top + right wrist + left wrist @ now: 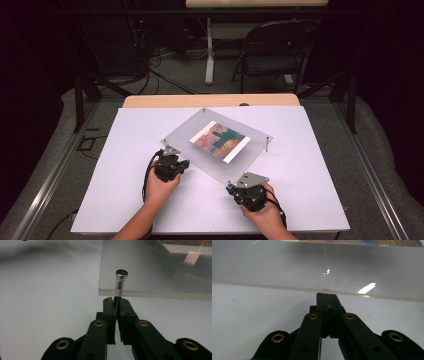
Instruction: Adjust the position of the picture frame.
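A clear acrylic plate [212, 161] with a colourful picture [220, 140] under it stands raised on thin metal posts over a white sheet [120, 170]. My left gripper [181, 163] is at the plate's near-left edge. In the left gripper view its jaws [327, 295] are shut, with their tips touching the plate's edge [287, 286]; nothing shows between them. My right gripper [241, 186] is at the plate's nearest corner. In the right gripper view it [115, 300] is shut on the thin lower part of a metal post [120, 281] that passes through the plate [155, 270].
Another post [267, 145] holds up the plate's right corner, and a small screw [204, 109] marks the far corner. The wooden table edge [210, 100] lies beyond the sheet. Behind it are a folding chair [275, 50], cables on the floor and a table leg [210, 55].
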Motion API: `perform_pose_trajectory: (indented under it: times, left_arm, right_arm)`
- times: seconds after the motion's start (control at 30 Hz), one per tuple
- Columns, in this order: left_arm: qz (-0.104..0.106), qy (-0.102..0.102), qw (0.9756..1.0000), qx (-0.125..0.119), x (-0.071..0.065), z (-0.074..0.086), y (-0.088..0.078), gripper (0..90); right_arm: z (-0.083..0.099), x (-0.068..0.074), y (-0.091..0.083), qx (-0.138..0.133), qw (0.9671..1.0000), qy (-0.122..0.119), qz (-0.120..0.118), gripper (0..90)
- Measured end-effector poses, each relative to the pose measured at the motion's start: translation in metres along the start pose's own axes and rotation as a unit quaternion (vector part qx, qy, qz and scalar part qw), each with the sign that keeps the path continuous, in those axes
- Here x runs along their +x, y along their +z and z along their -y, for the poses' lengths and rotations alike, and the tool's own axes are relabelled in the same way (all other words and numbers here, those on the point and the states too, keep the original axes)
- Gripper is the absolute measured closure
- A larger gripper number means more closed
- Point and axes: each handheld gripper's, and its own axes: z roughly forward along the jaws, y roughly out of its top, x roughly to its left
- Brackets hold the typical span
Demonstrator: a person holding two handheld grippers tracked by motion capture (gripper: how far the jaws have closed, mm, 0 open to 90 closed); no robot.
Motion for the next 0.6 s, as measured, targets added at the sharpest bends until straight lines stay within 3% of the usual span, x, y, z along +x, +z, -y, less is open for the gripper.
perform_pose_trajectory:
  times: [0.07,0.23,0.5,0.6]
  left_arm:
    - [0.000,-0.003,1.0000,-0.002,0.002,-0.002,0.001,90.0]
    - [-0.002,-0.020,0.9998,-0.002,0.011,-0.003,0.002,90.0]
    - [-0.013,-0.020,0.9997,0.011,0.013,0.004,0.001,90.0]
    - [-0.012,-0.025,0.9996,0.005,0.013,0.005,-0.001,87.3]
  right_arm:
    - [-0.001,0.006,0.000,-0.008,0.9999,0.011,-0.005,85.4]
    - [-0.003,0.011,0.004,-0.016,0.9997,0.012,-0.013,85.4]
    - [0.001,0.008,0.009,0.002,0.9996,0.012,-0.025,84.2]
    - [0.002,0.006,0.008,0.001,0.9993,0.016,-0.034,81.9]
